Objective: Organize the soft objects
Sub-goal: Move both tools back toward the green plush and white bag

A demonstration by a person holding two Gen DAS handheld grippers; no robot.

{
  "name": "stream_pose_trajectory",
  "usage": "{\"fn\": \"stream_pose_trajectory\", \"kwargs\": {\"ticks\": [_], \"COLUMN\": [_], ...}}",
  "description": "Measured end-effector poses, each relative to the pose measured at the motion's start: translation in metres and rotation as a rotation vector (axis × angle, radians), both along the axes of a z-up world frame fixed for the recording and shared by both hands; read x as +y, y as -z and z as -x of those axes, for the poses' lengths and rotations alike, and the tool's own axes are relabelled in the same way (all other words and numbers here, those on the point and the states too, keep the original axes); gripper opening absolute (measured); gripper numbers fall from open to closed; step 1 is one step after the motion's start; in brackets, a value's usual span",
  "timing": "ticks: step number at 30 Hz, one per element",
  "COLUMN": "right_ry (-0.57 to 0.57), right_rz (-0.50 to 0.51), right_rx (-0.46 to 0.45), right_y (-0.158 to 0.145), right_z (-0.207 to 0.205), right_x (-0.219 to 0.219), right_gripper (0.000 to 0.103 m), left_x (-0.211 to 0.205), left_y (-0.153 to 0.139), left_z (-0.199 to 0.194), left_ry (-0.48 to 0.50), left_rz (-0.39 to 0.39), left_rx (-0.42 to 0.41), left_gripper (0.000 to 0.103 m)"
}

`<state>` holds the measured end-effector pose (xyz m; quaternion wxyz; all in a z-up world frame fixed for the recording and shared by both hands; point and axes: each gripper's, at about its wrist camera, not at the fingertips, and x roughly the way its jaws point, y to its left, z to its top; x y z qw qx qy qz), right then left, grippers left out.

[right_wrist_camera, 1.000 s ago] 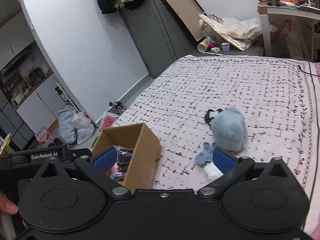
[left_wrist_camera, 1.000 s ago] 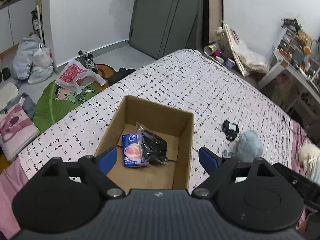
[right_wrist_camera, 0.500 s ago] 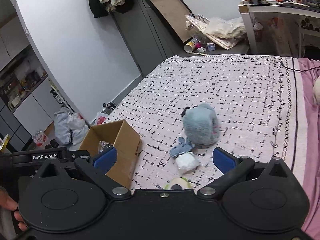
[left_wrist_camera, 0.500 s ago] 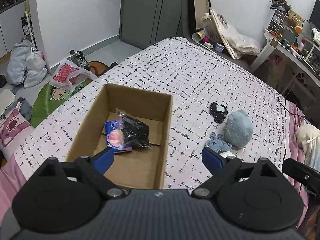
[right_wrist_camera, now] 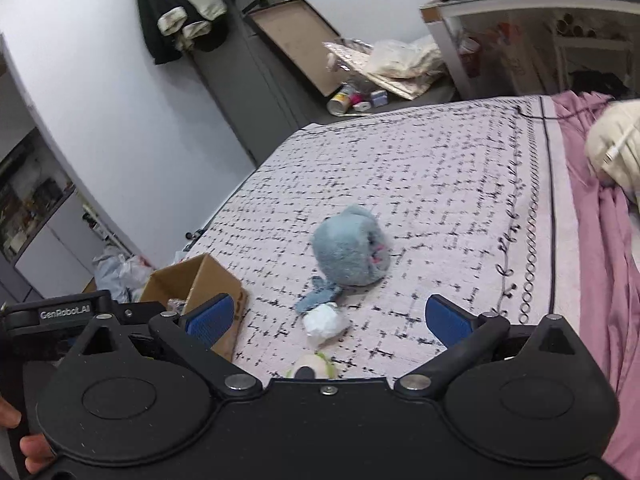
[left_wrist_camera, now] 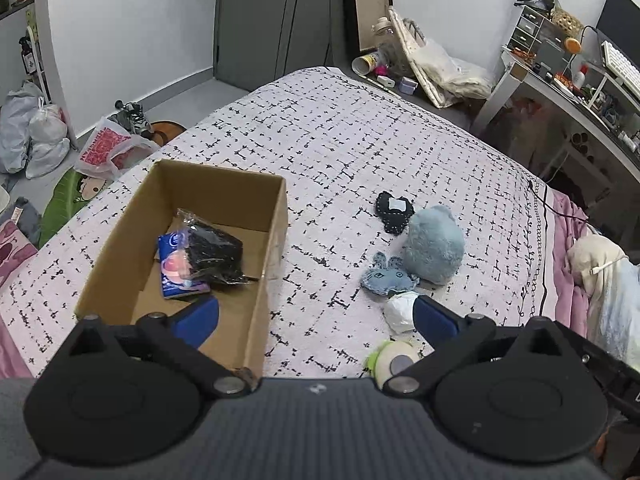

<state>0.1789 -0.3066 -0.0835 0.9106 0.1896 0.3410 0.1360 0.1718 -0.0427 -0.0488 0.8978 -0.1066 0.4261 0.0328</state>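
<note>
1. Left gripper (left_wrist_camera: 316,318) hangs over the bed (left_wrist_camera: 360,136), fingers spread wide, nothing between them.
2. Right gripper (right_wrist_camera: 326,320) is just as wide open and empty, above the toy cluster.
3. The box (left_wrist_camera: 276,216) sits on the bed at left; inside lie a blue packet (left_wrist_camera: 172,276) and a black bagged bundle (left_wrist_camera: 214,254) resting partly on it.
4. Right of the box, well apart from it: blue plush (left_wrist_camera: 434,246), with a black patch (left_wrist_camera: 394,210) just behind it.
5. A denim bunny (left_wrist_camera: 386,280) touches the plush's front; a white wad (left_wrist_camera: 400,312) lies just beside the bunny.
6. Nearest the camera, a green-and-cream toy (left_wrist_camera: 390,360) peeks out, partly hidden by the gripper body.
</note>
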Motion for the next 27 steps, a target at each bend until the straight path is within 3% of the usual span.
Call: {"fn": "stream_pose_trajectory", "kwargs": {"ticks": [9,19,24,27], "right_ry": [0.036,-0.011,-0.042,-0.049], "right_rz": [0.006,0.022,0.035,0.025], "right_rx": [0.042,0.093,0.097,0.11], "right_y": [0.02,0.038,0.046,0.051], "right_z": [-0.004,-0.013,-0.017,-0.021], "right_x": [-0.011,-0.009,-0.005,-0.001], "right_gripper": [0.103,0.103,0.102,0.094], "left_x": [-0.021,-0.036,-0.037,-0.036], "left_y": [0.022,0.051,0.061,0.062], "left_z": [-0.009,-0.019,-0.026,-0.031], "left_ry": [0.019,0.016,0.042,0.068], "left_rz": [0.017,0.056,0.068,0.077], "left_rx": [0.028,0.052,0.077,0.082], "left_gripper": [0.1,0.099,0.093,0.088]}}
